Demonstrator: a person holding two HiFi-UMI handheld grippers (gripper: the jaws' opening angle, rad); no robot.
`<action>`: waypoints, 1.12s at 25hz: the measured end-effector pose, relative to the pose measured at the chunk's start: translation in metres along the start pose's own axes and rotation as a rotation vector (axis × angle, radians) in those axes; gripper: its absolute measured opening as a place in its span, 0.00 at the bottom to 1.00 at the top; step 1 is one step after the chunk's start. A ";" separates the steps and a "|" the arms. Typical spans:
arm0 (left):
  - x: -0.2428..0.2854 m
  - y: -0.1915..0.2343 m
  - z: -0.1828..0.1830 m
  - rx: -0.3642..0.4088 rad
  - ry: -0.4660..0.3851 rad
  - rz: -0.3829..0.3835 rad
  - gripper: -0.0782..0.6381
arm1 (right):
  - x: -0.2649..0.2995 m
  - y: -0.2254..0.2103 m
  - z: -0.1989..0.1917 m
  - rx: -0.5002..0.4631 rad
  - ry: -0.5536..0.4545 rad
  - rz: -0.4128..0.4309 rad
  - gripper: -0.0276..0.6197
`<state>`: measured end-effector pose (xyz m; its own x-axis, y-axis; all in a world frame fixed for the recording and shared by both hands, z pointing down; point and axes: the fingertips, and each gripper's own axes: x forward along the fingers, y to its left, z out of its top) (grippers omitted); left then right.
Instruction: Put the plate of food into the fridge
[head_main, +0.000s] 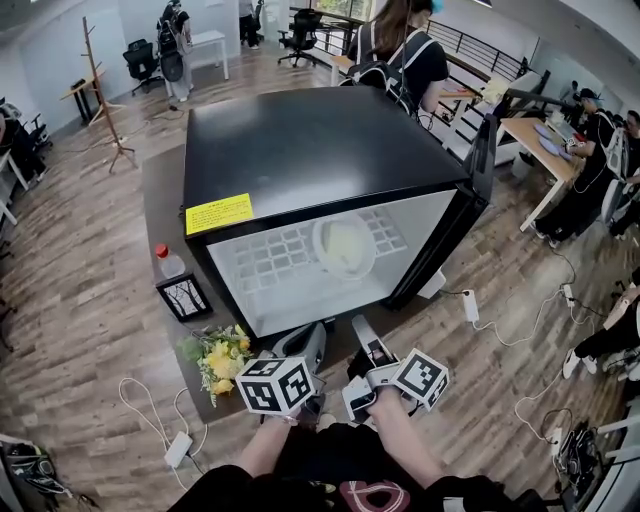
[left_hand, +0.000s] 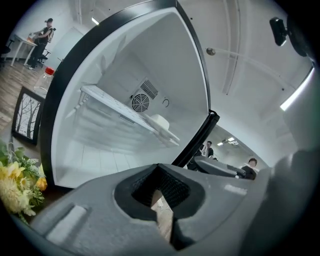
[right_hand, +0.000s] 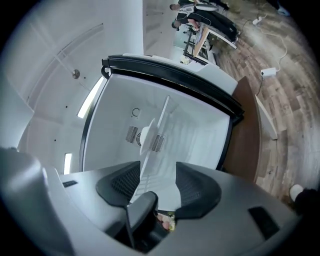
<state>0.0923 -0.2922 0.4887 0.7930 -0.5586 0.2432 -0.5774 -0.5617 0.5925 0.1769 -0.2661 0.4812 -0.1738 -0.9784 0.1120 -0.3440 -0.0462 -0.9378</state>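
Observation:
A small black fridge (head_main: 320, 150) stands with its door (head_main: 482, 160) swung open to the right. Inside, a white plate of pale food (head_main: 344, 245) rests on the white wire shelf (head_main: 270, 260). The plate (left_hand: 160, 121) sits near the shelf's right end in the left gripper view, and in the right gripper view, which is rolled on its side, the plate (right_hand: 146, 135) shows edge-on. My left gripper (head_main: 305, 345) hangs just outside the fridge front, jaws together and empty (left_hand: 160, 200). My right gripper (head_main: 362, 335) is beside it, jaws apart with nothing between them (right_hand: 157, 185).
Yellow flowers (head_main: 220, 355), a framed picture (head_main: 184, 296) and a red-capped bottle (head_main: 167, 262) stand left of the fridge. Power strips and cables (head_main: 178, 448) lie on the wooden floor. A person with a backpack (head_main: 400, 55) stands behind the fridge; others sit at desks to the right.

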 end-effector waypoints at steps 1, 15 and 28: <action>-0.002 -0.002 -0.003 -0.008 0.000 -0.007 0.12 | -0.004 -0.003 0.000 -0.024 -0.004 -0.013 0.39; -0.014 -0.015 -0.037 0.047 0.038 -0.037 0.12 | -0.034 -0.046 -0.013 -0.308 -0.040 -0.091 0.20; -0.021 0.000 -0.061 0.103 0.060 -0.005 0.12 | -0.029 -0.058 -0.056 -0.508 0.075 -0.114 0.08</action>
<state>0.0875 -0.2433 0.5308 0.8040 -0.5203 0.2878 -0.5882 -0.6255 0.5126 0.1498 -0.2238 0.5510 -0.1687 -0.9548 0.2446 -0.7657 -0.0293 -0.6426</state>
